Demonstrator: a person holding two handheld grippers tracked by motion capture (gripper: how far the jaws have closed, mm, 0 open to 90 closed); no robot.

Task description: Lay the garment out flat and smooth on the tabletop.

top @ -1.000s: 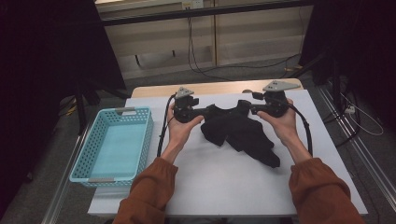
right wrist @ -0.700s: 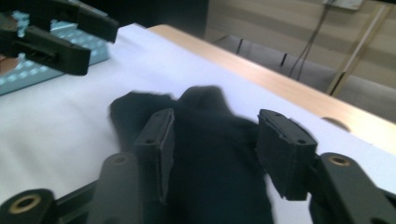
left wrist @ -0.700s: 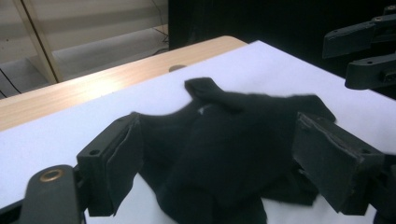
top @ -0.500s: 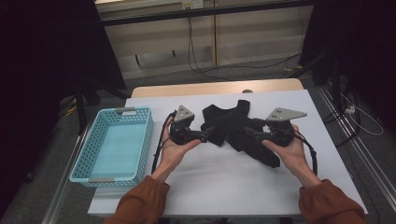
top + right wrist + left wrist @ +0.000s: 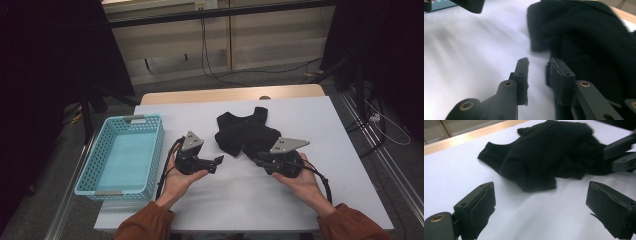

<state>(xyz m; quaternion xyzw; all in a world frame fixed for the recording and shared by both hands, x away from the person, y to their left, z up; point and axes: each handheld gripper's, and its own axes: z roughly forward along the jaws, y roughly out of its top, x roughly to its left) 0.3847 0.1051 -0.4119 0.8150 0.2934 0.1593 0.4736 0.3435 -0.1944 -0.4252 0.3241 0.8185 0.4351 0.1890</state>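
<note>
A black garment [image 5: 245,132] lies crumpled on the white table [image 5: 240,200], toward its far middle. My left gripper [image 5: 218,161] is just to its near left, pointing right. Its jaws [image 5: 541,195] have just been opening and stand wide apart over bare table, with the garment [image 5: 544,157] ahead of them. My right gripper [image 5: 256,160] points left at the garment's near edge. Its jaws [image 5: 538,62] have just been closing to a narrow gap that holds nothing but table, and the garment [image 5: 594,42] lies beside one jaw.
A light blue plastic basket [image 5: 95,165] stands at the table's left edge. A wooden strip [image 5: 230,94] runs along the far edge. Beyond it, cables trail on the floor. The other gripper's jaws [image 5: 619,155] show at the right of the left gripper view.
Both hands came back toward the near side of the table and sank. The garment, stretched between the grippers a second ago, now lies let go. The left jaws opened wider; the right jaws narrowed.
</note>
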